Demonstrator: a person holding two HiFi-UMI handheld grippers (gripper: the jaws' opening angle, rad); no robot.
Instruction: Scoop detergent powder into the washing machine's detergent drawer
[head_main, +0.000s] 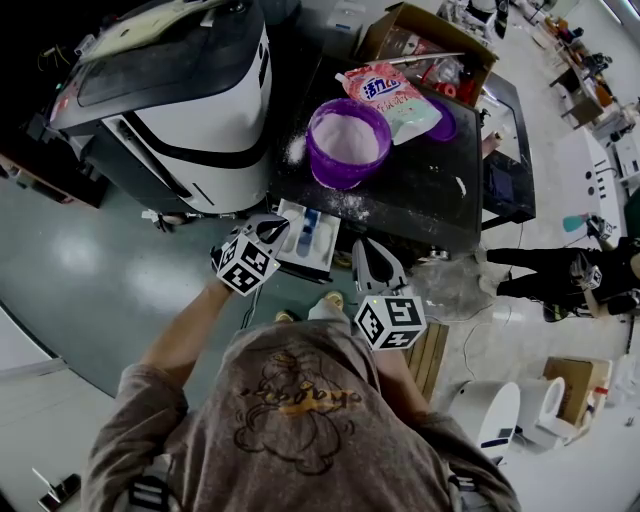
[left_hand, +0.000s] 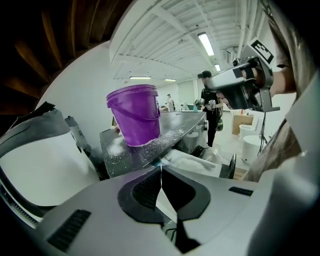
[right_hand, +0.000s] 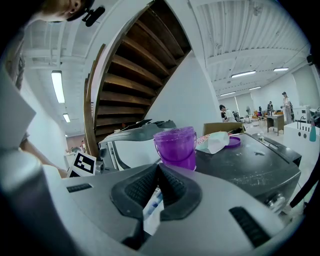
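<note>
A purple bucket (head_main: 348, 142) holding white powder stands on the black table (head_main: 420, 195), with powder spilled around it. The white detergent drawer (head_main: 308, 240), with a blue insert, sticks out below the table's near edge beside the washing machine (head_main: 190, 110). My left gripper (head_main: 278, 222) hangs at the drawer's left edge, jaws shut with nothing seen between them. My right gripper (head_main: 362, 246) is just right of the drawer and also shut and empty. In the left gripper view the bucket (left_hand: 135, 120) stands ahead and the drawer (left_hand: 192, 162) lies beyond the closed tips (left_hand: 161, 169). No scoop shows.
A pink detergent pouch (head_main: 392, 92) and a purple lid (head_main: 442, 120) lie behind the bucket, near a cardboard box (head_main: 430, 40). White tubs (head_main: 520, 410) stand on the floor at the right. A person (head_main: 560, 275) is farther right.
</note>
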